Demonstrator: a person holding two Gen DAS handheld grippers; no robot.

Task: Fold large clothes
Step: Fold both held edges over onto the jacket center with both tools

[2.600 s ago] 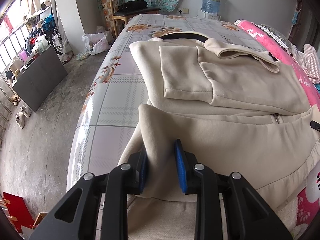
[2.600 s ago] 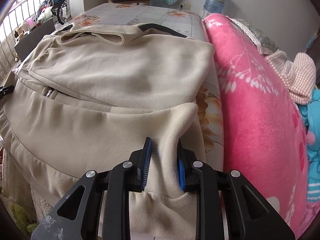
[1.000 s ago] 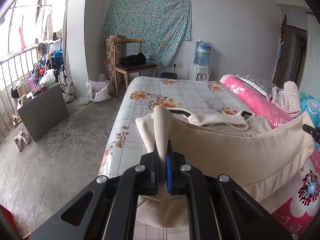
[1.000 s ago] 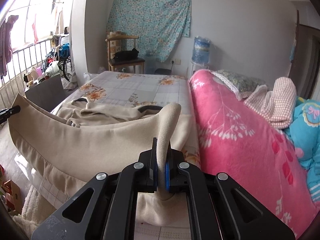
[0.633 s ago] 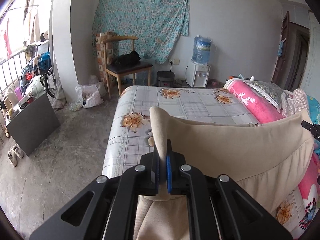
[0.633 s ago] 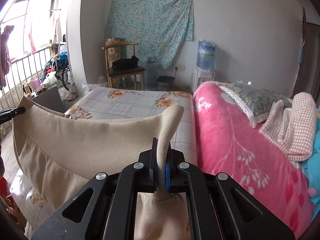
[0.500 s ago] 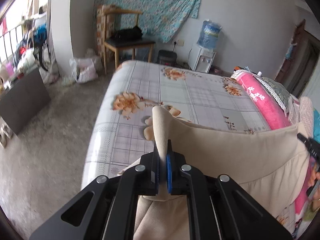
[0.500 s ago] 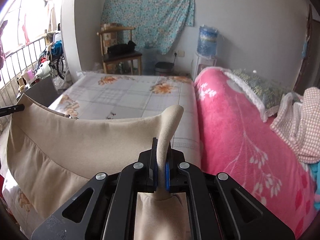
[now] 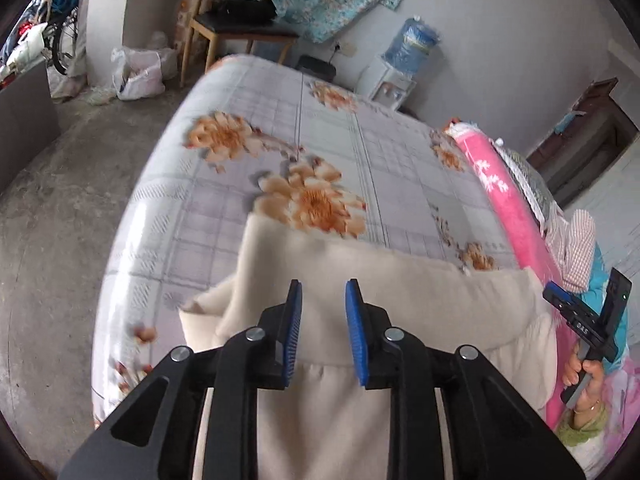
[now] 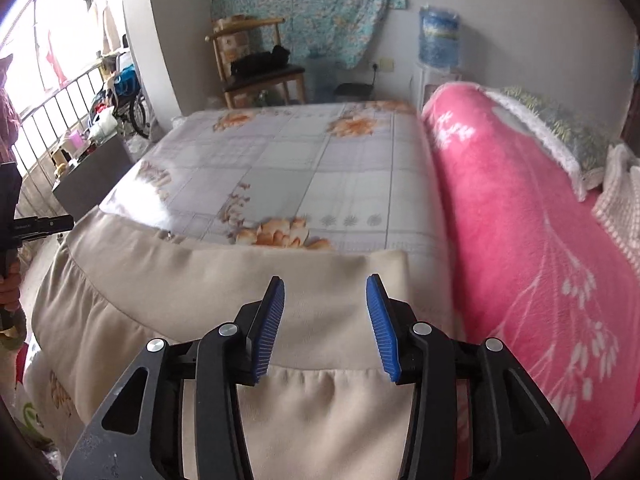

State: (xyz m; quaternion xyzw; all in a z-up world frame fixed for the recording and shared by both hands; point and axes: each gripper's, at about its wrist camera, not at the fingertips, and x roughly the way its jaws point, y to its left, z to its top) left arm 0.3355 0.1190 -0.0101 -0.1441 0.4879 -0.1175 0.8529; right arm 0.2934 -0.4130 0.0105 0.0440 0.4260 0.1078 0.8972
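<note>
A beige garment (image 9: pixel 400 292) lies folded over on the near part of the bed, its ribbed hem band across the top; it also shows in the right wrist view (image 10: pixel 224 280). My left gripper (image 9: pixel 322 328) is open and empty just above the hem near its left end. My right gripper (image 10: pixel 326 322) is open and empty above the hem near its right end. The other hand-held gripper shows at the right edge of the left wrist view (image 9: pixel 588 328) and at the left edge of the right wrist view (image 10: pixel 24 224).
The bed has a flowered grey checked sheet (image 9: pixel 320 152). A rolled pink blanket (image 10: pixel 520 220) lies along its right side. A wooden chair (image 9: pixel 236 28) and a water dispenser (image 9: pixel 404 60) stand beyond the bed. Concrete floor (image 9: pixel 60 208) lies left.
Both grippers carried the hem forward over the garment, lowered it onto the bed and opened. The hem now lies released on the fold.
</note>
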